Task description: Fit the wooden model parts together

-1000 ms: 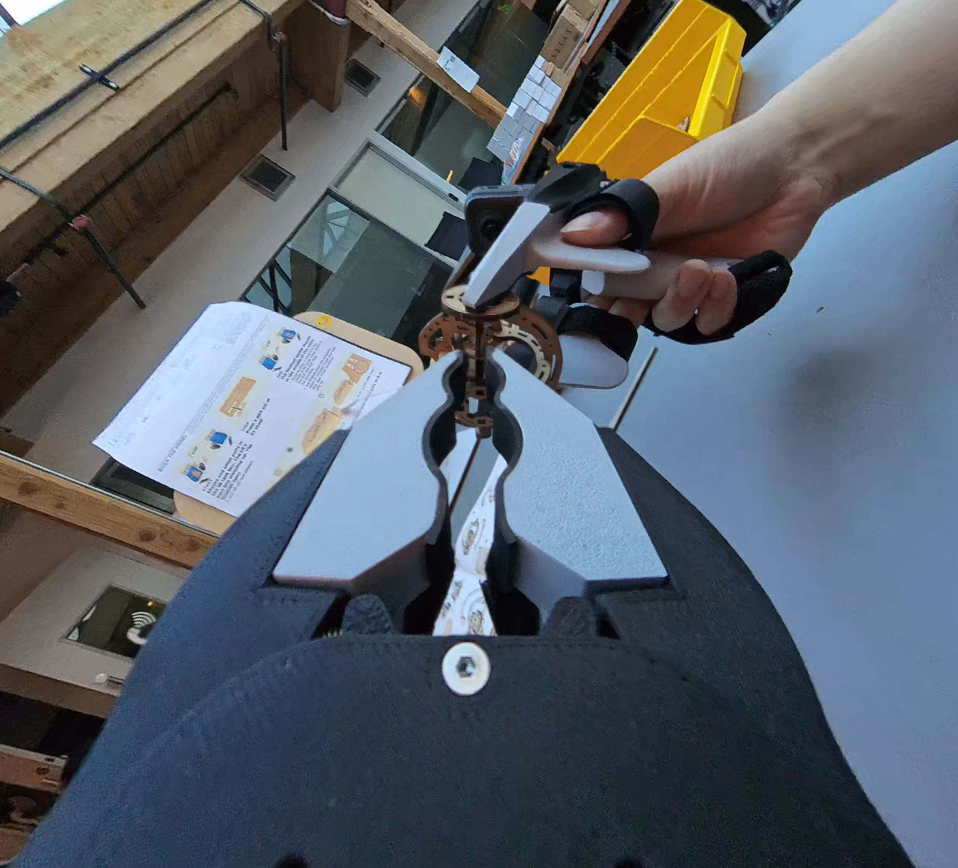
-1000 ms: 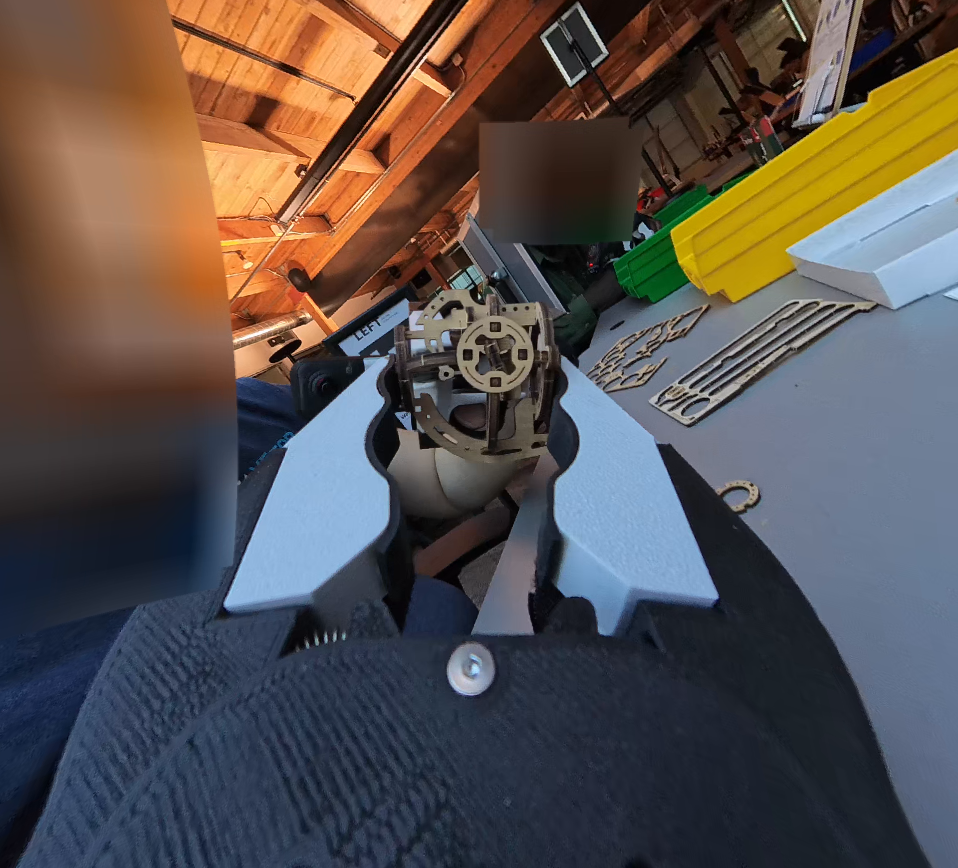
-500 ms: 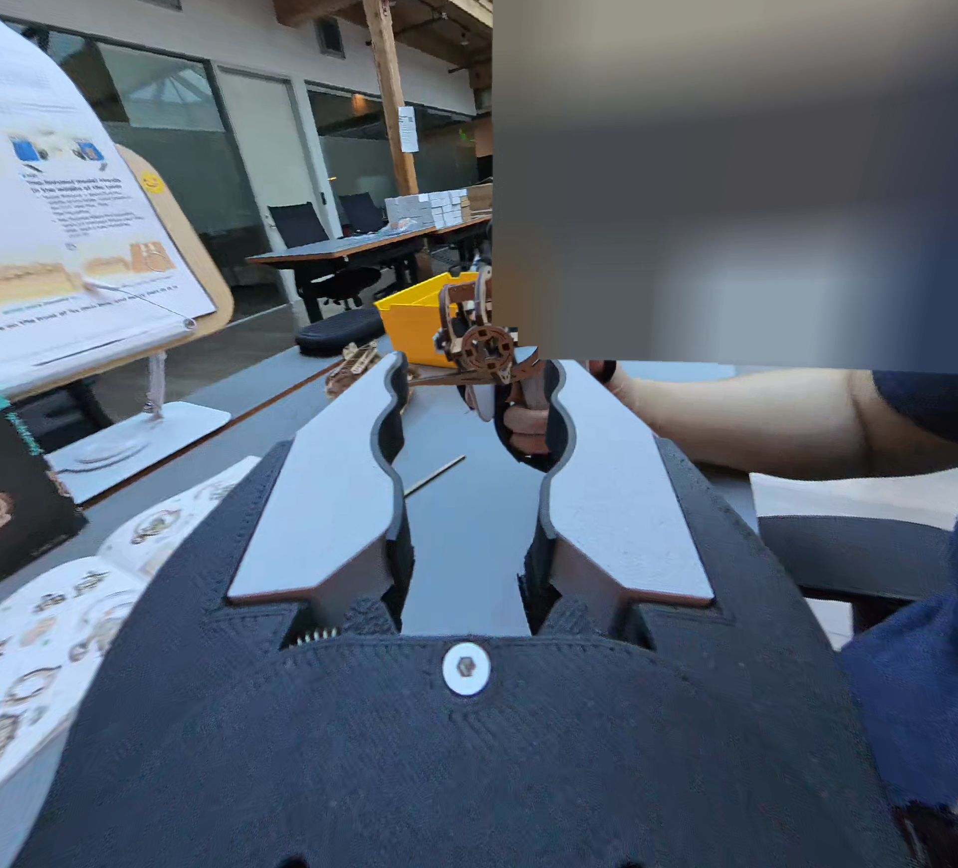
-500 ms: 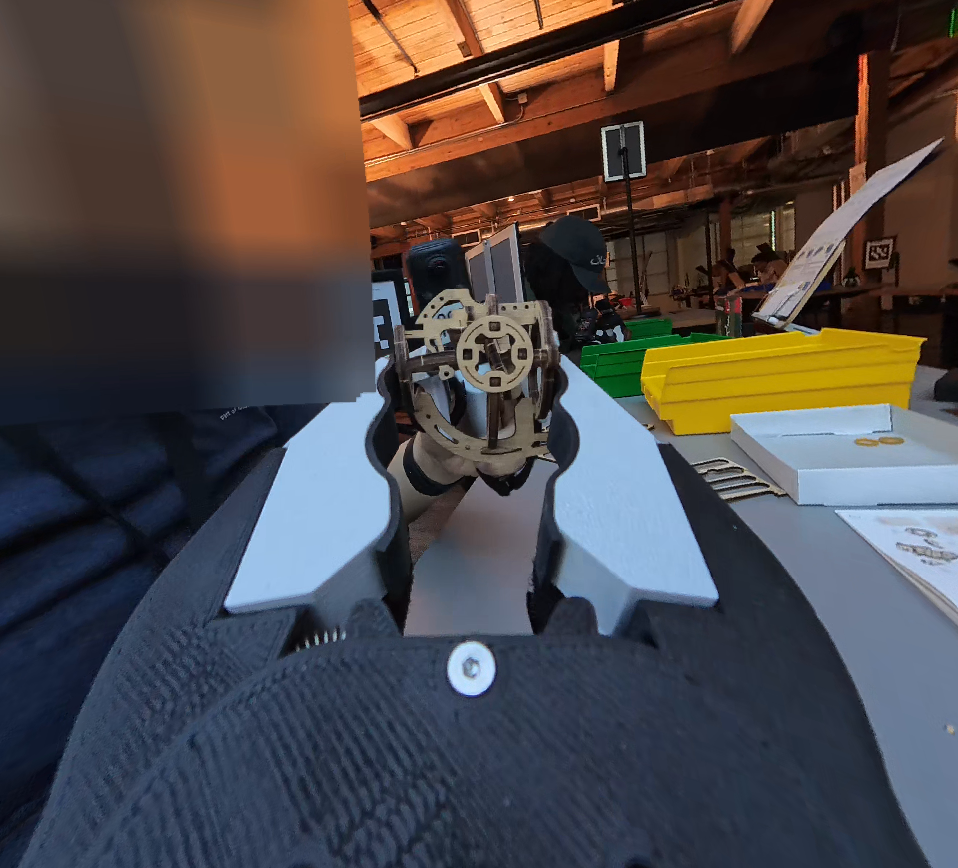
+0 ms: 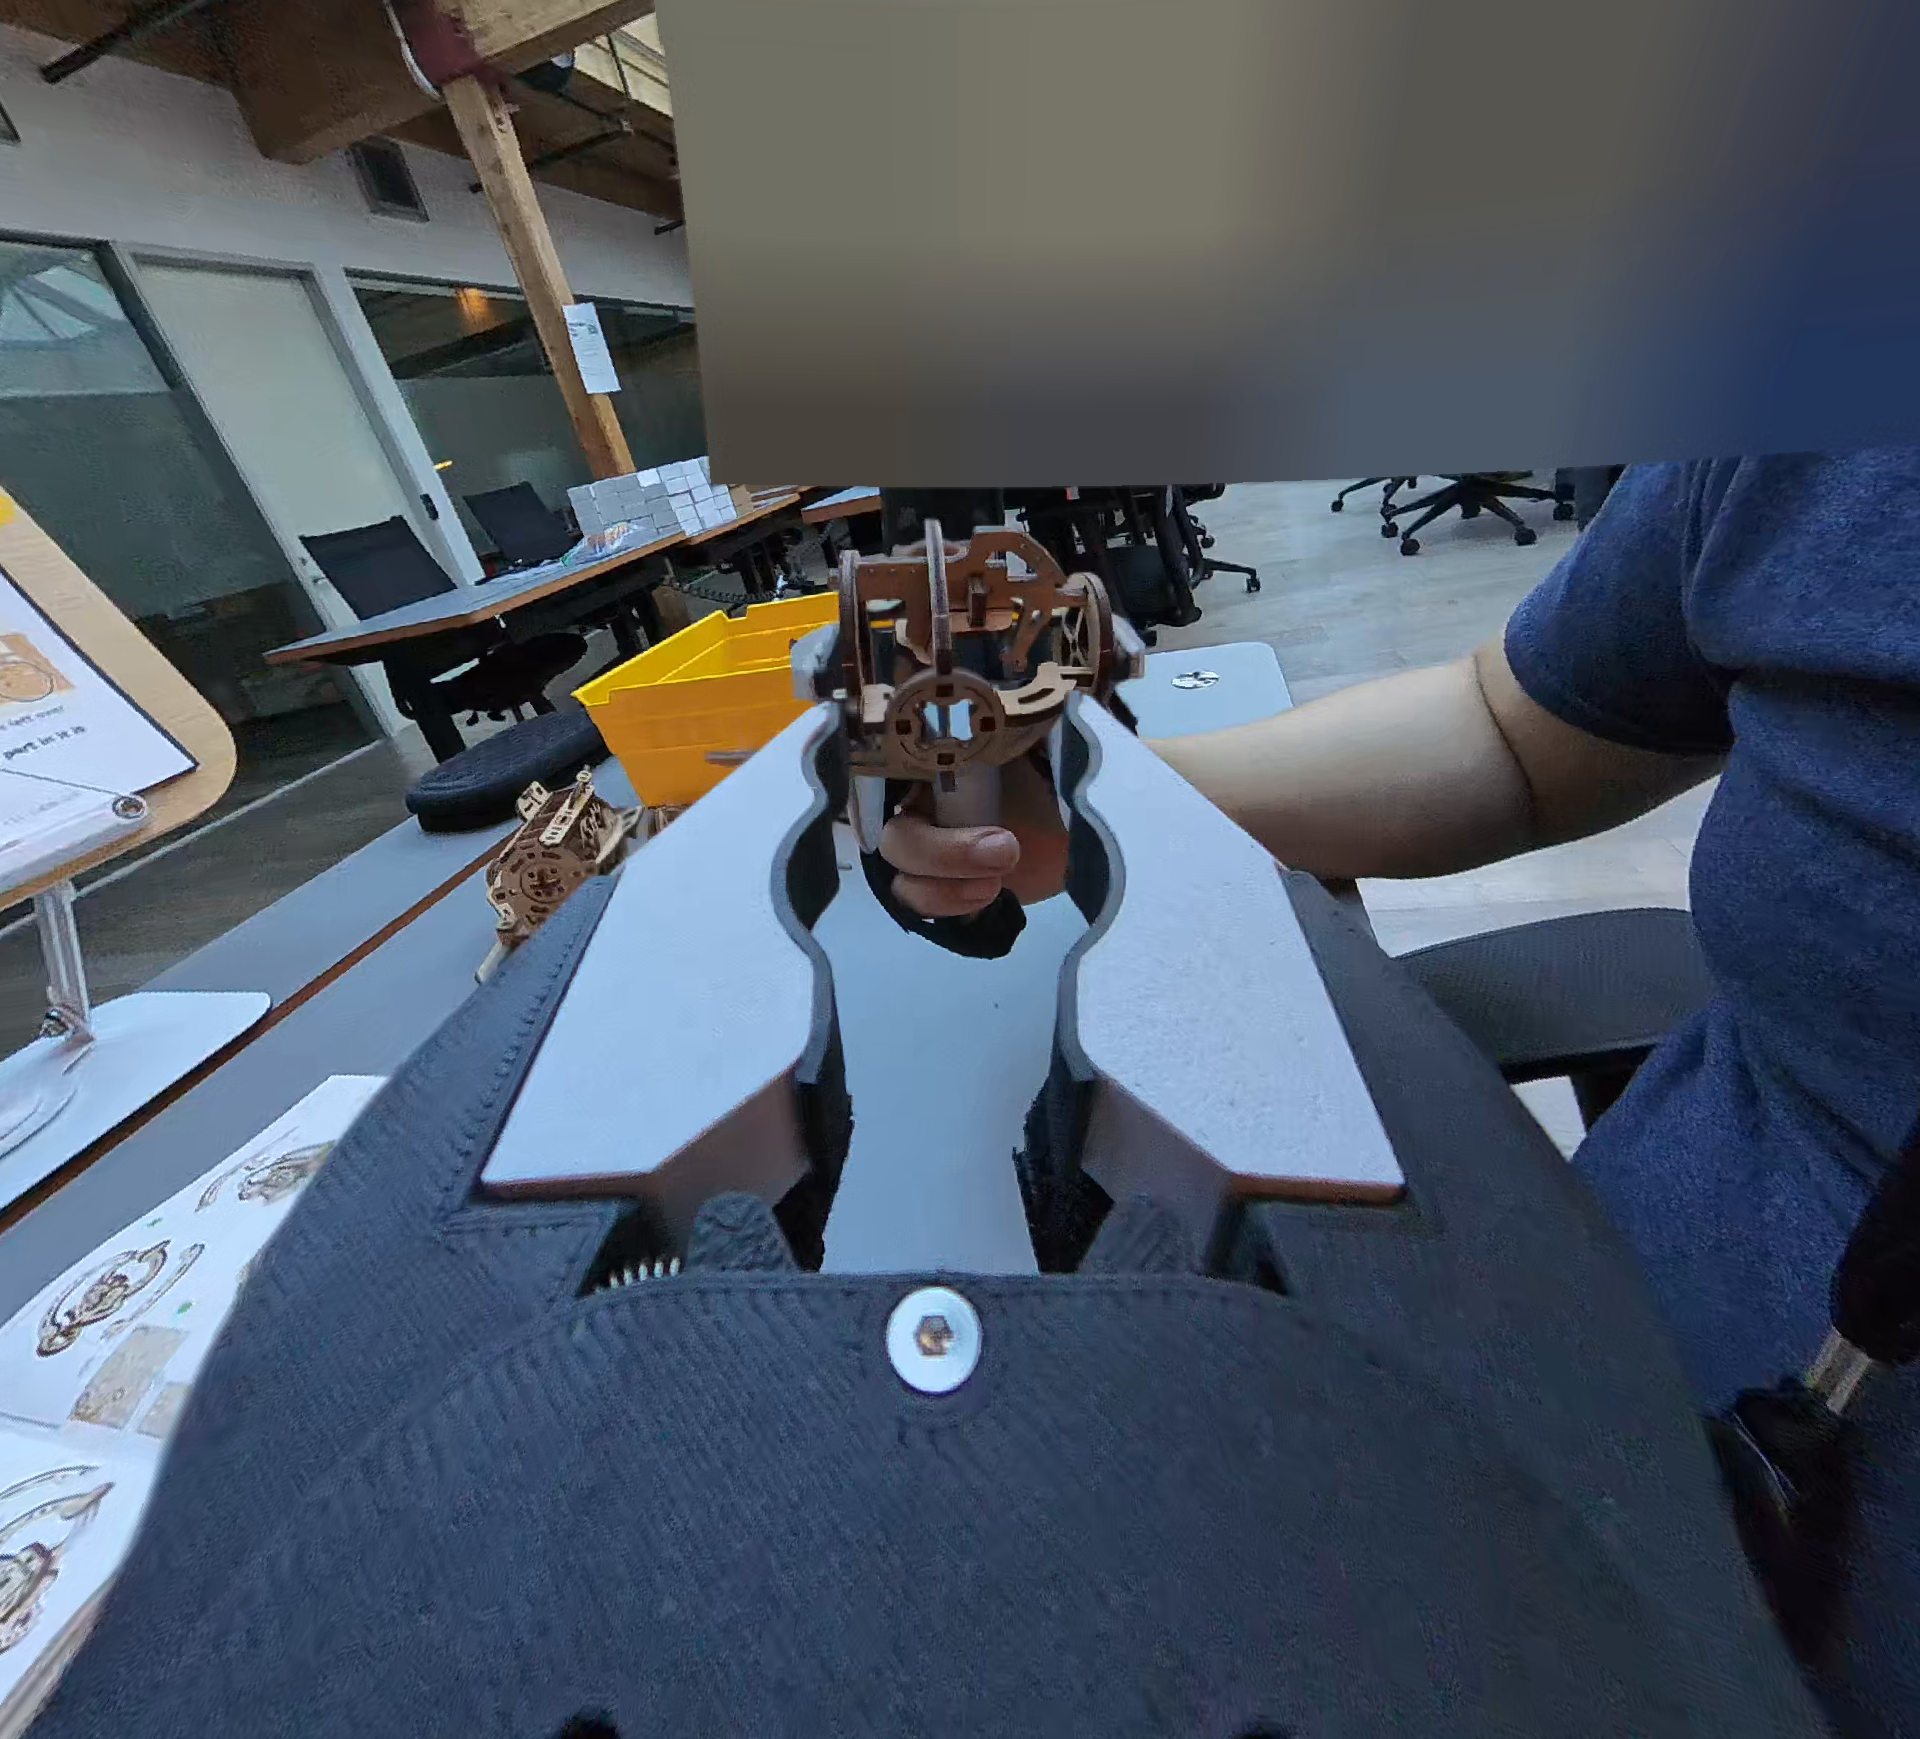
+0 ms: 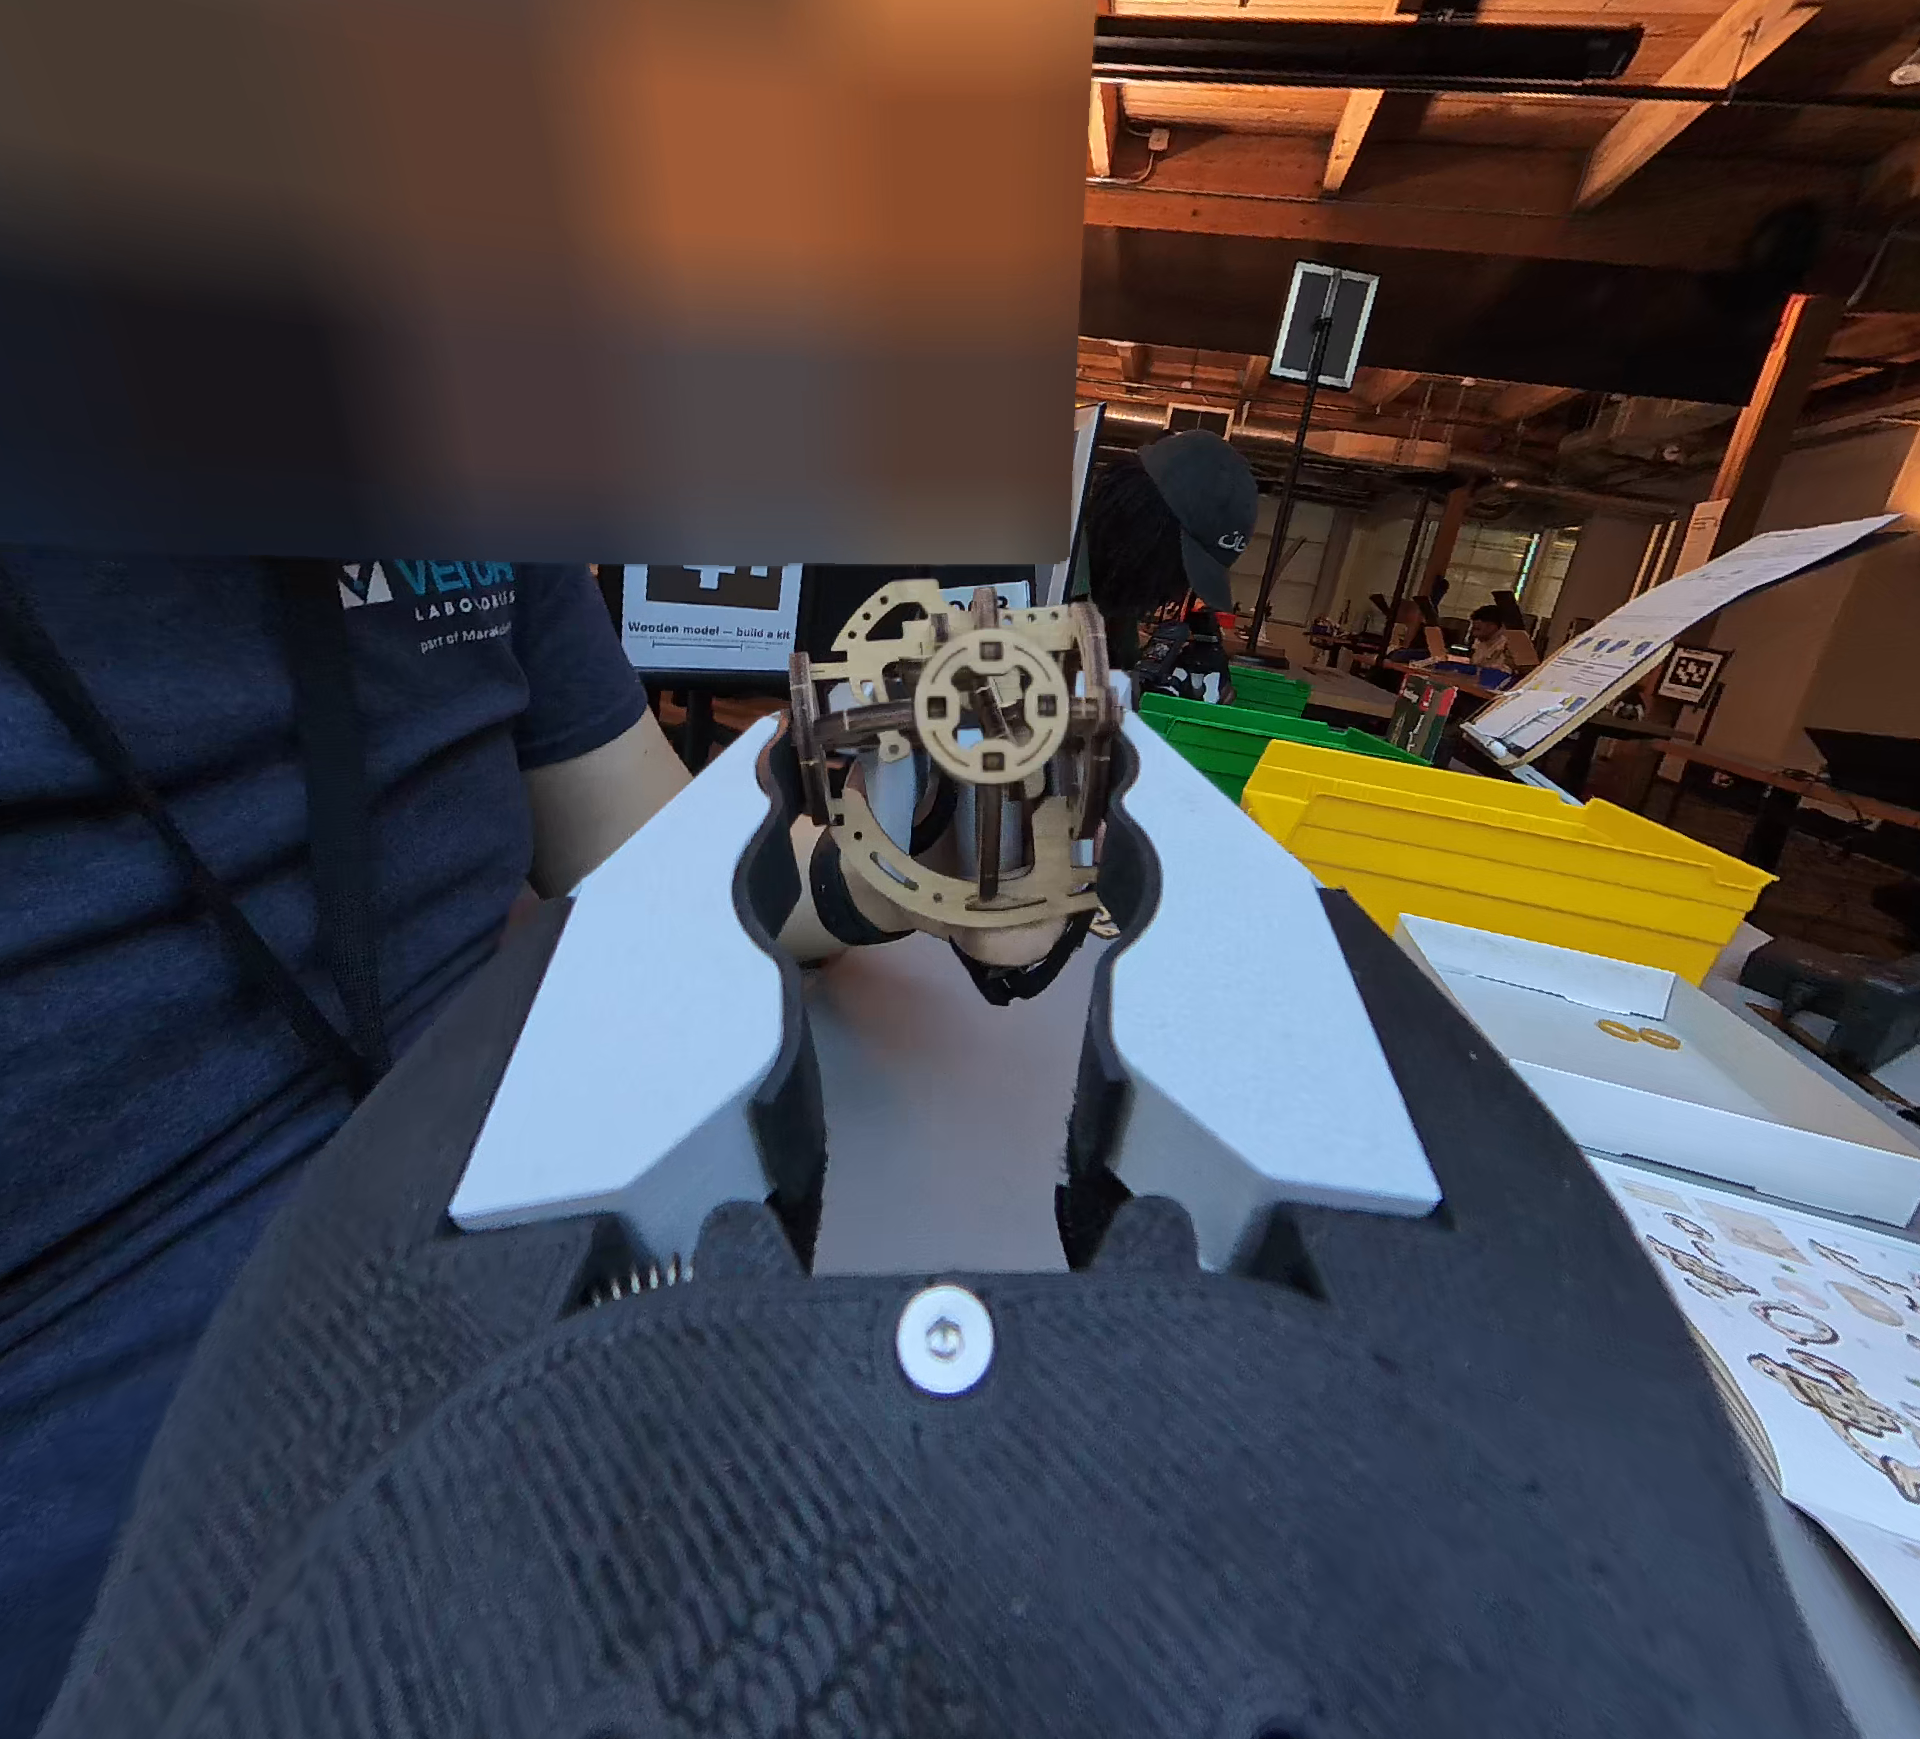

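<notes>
Between the two grey fingers of the left gripper, seen in the left wrist view, sits the brown laser-cut wooden model assembly, a cage of rings and slotted plates. The fingers stand apart, and whether their tips touch the wood or merely frame it cannot be told. Behind the assembly a hand grips the handle of the other tool. Far left on the grey table rest a second, smaller wooden model, a yellow plastic bin and a printed instruction sheet at the near left edge; glass-walled offices and timber posts fill the room beyond. In the right wrist view, the right gripper is clamped on the same assembly, its fingers pressing the outer plates on both sides, with a round hub disc facing the camera. To the right lie a white flat box, yellow and green bins and a parts sheet under a timber ceiling. Judged risk: the thin plates could crack or a press-fit joint could spring loose if either tool squeezes or twists off-axis, and the assembly could drop to the table should the right-hand clamp slacken before the left one has secured it.
</notes>
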A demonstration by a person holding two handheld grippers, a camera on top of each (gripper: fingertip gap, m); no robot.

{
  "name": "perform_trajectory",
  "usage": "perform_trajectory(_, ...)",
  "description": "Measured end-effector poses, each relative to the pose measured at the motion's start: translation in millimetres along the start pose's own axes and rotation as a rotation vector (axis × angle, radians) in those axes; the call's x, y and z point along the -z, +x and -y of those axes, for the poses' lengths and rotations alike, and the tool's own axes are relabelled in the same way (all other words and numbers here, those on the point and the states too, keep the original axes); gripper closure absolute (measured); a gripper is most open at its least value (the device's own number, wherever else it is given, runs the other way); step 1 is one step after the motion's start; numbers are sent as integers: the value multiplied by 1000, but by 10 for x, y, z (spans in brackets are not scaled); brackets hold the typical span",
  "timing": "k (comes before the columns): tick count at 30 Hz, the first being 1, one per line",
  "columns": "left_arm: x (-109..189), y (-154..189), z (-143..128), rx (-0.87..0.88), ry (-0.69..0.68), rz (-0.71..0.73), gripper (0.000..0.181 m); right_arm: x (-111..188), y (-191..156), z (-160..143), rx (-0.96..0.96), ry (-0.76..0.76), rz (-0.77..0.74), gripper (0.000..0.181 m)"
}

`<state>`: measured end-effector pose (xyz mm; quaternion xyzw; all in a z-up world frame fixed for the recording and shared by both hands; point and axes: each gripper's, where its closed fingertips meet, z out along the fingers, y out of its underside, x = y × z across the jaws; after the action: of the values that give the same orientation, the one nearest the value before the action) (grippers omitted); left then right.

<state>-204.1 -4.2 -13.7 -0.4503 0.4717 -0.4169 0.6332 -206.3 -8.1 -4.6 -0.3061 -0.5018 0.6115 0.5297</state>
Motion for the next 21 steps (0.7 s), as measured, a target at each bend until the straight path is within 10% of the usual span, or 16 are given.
perform_trajectory(21, 19, 66, 43, -94, -13, 29, 143, -29, -50, -3, 88, -44, -15, 127)
